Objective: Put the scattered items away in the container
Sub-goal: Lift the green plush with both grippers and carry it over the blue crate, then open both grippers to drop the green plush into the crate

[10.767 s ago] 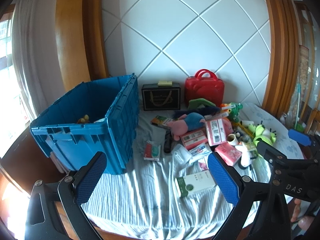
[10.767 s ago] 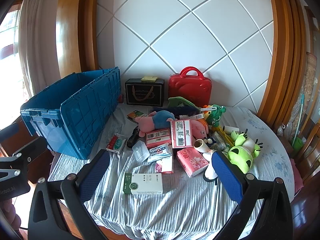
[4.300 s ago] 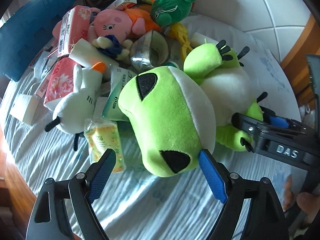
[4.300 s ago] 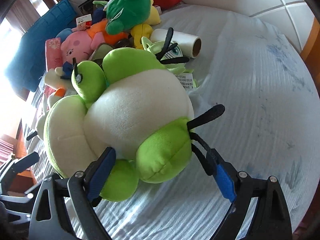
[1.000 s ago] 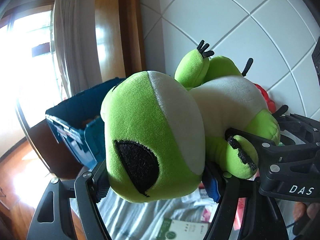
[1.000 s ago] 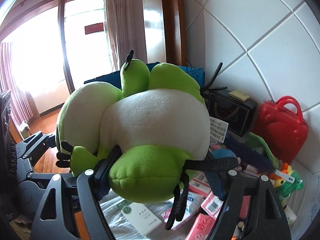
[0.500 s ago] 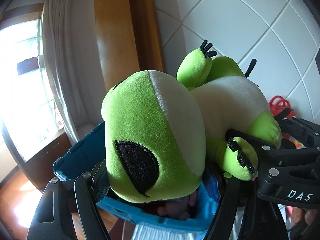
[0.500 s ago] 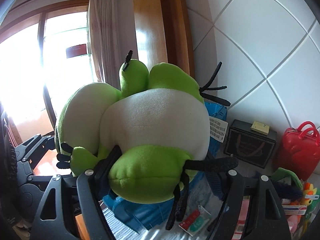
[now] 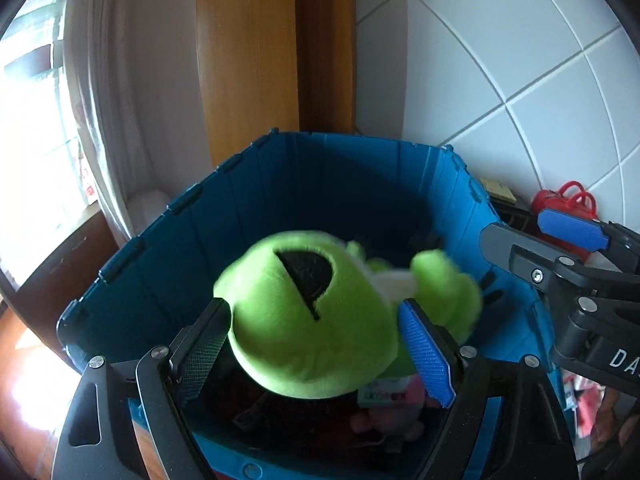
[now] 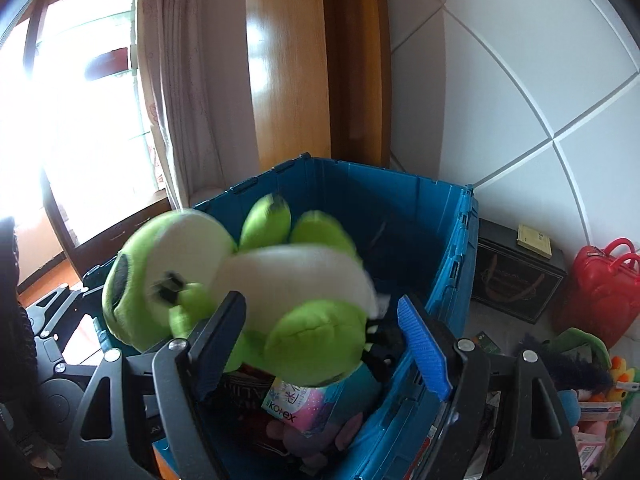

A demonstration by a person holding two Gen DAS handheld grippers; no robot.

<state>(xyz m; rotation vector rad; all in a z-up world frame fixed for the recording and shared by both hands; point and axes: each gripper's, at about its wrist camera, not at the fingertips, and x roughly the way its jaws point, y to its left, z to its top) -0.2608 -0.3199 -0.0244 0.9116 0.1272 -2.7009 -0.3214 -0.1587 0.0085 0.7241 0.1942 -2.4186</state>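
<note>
The big green and white frog plush (image 9: 316, 312) is blurred, dropping into the blue crate (image 9: 248, 208). It also shows in the right wrist view (image 10: 256, 292) over the crate (image 10: 452, 264). My left gripper (image 9: 316, 348) is open above the crate, its jaws apart on either side of the plush head without clamping it. My right gripper (image 10: 320, 344) is open too, with the plush body just beyond its jaws. A pink Kotex pack (image 10: 296, 400) and other soft items lie in the crate.
A black box (image 10: 516, 280) and a red case (image 10: 600, 288) stand against the tiled wall right of the crate. Toys and packets (image 10: 592, 400) lie on the table at right. A curtain (image 10: 176, 80) and wooden frame (image 10: 288, 60) stand behind the crate.
Both grippers have opened and let go of the frog plush. It has dropped from between them towards the inside of the crate, and both views now look down into the crate.
</note>
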